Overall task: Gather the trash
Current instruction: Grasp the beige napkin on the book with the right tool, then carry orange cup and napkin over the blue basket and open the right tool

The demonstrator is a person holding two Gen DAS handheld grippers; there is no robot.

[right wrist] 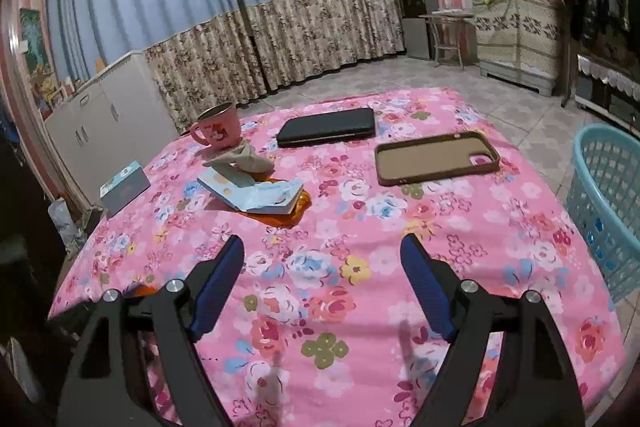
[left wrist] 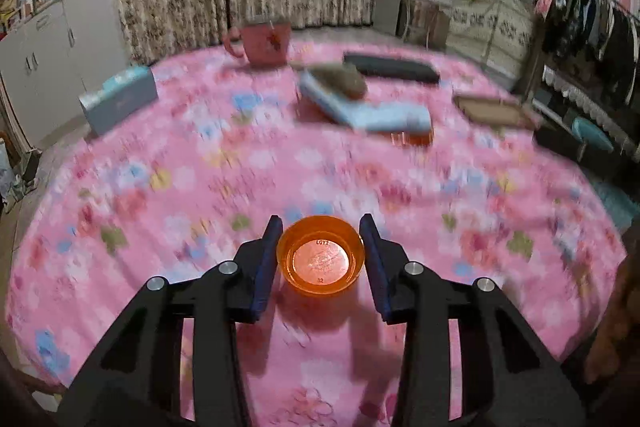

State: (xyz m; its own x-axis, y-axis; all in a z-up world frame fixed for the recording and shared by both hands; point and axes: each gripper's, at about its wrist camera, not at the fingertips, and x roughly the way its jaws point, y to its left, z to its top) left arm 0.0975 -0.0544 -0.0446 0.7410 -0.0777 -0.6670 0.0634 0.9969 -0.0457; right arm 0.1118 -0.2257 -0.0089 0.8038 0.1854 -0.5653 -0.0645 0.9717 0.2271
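Observation:
A small orange plastic cup (left wrist: 320, 259) sits between the blue pads of my left gripper (left wrist: 320, 223). Both pads touch its rim, and it stays sharp while the tablecloth behind it is blurred. My right gripper (right wrist: 322, 243) hangs open over the pink flowered cloth (right wrist: 360, 307) with nothing between its fingers. Further back lie a crumpled grey paper wad (right wrist: 250, 157), a flattened pale blue carton (right wrist: 256, 193) and an orange wrapper (right wrist: 298, 213) under the carton. The wad (left wrist: 340, 81) and the carton (left wrist: 368, 113) also show blurred in the left wrist view.
A turquoise laundry basket (right wrist: 604, 203) stands on the floor off the table's right edge. On the cloth are a pink mug (right wrist: 218, 133), a black case (right wrist: 328, 131), a brown phone case (right wrist: 436, 157) and a tissue box (right wrist: 124, 189) at the left edge.

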